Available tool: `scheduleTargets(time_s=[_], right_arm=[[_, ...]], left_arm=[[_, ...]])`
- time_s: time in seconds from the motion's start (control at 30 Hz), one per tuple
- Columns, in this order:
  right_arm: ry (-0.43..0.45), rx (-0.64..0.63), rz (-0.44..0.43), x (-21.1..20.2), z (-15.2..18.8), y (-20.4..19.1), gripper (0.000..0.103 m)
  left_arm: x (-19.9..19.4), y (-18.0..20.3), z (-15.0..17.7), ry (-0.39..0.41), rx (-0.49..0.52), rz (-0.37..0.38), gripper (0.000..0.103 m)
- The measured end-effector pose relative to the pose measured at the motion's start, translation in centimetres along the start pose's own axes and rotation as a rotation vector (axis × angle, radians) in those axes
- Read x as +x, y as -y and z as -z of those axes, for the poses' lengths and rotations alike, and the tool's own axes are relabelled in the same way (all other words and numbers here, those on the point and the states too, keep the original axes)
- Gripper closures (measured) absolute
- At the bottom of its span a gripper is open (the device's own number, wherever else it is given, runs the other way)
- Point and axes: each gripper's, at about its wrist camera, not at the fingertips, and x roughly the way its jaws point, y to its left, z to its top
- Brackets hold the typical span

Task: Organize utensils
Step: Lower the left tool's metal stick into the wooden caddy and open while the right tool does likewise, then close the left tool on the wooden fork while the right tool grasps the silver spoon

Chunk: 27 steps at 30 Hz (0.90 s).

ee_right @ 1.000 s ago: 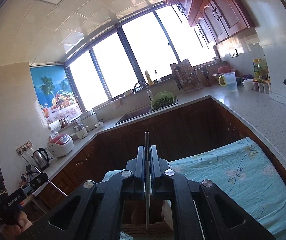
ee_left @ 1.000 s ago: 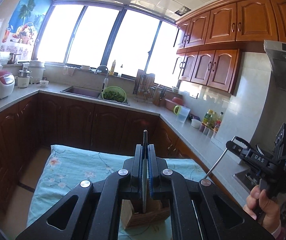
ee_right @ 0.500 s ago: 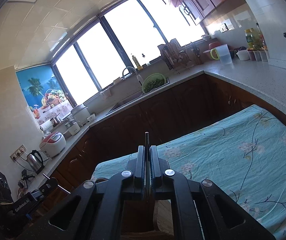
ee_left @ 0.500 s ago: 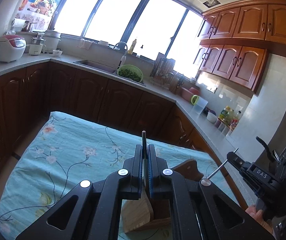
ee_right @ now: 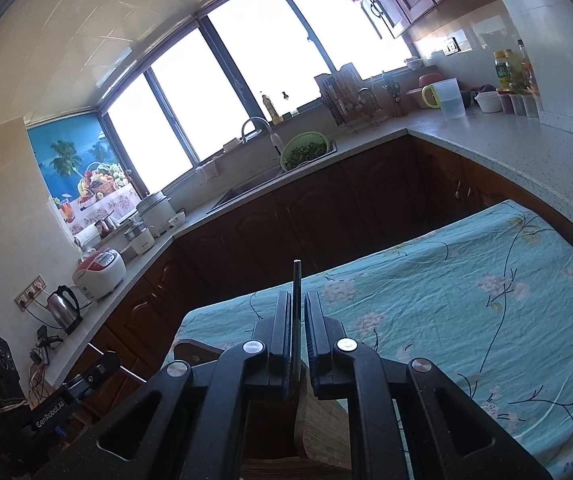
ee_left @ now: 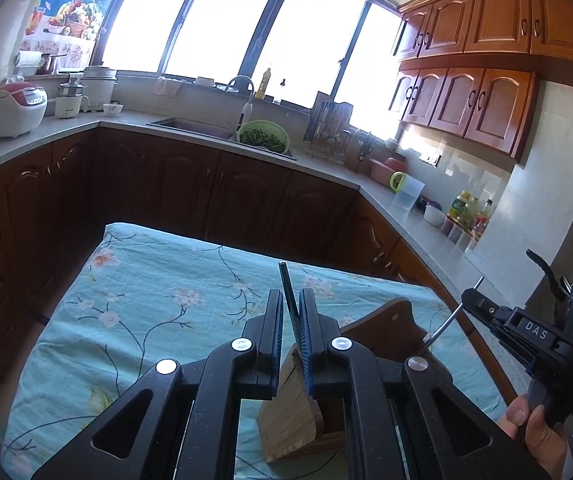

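Observation:
In the left wrist view my left gripper [ee_left: 290,300] has a thin dark utensil handle [ee_left: 286,284] between its fingers, leaning against the right pad; the jaws stand slightly apart. Below it a wooden utensil block [ee_left: 290,412] stands on the teal floral tablecloth [ee_left: 158,300]. A dark wooden board [ee_left: 386,320] lies behind it. In the right wrist view my right gripper [ee_right: 296,304] has a thin dark utensil handle [ee_right: 296,280] standing between its fingers, with a small gap on each side. The wooden block [ee_right: 318,420] is just below it.
The other hand-held gripper shows at the right edge of the left wrist view [ee_left: 534,336] and at the lower left of the right wrist view [ee_right: 46,408]. Dark cabinets [ee_left: 206,188], a counter and a sink [ee_left: 190,126] surround the table.
Both grippers have tilted down towards the table and the block. Both pairs of fingers have parted a little from the utensil handles they were clamping.

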Motion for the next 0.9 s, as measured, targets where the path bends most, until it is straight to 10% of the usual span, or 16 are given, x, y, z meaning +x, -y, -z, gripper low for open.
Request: scheduleTargets(time_s=[0.17, 0.33, 0.9], right_arm=[[0.055, 0.005, -0.033, -1.9, -0.2, -0.1, 0.029], [0.094, 0.031, -0.061, -4.9, -0.4, 0.5, 0.01], [-0.009, 0.045, 0.037, -15.5, 6.7, 3.8, 0.006]], left_arm=[[-2.6, -0.6, 0.3, 0.033, -0.019, -0.005, 0.047], [-5.2, -0.8, 1.2, 0.061, -0.03, -0.04, 0.019], [-14.8, -1.1, 8.6, 0.016, -0.028, -0.025, 0.014]])
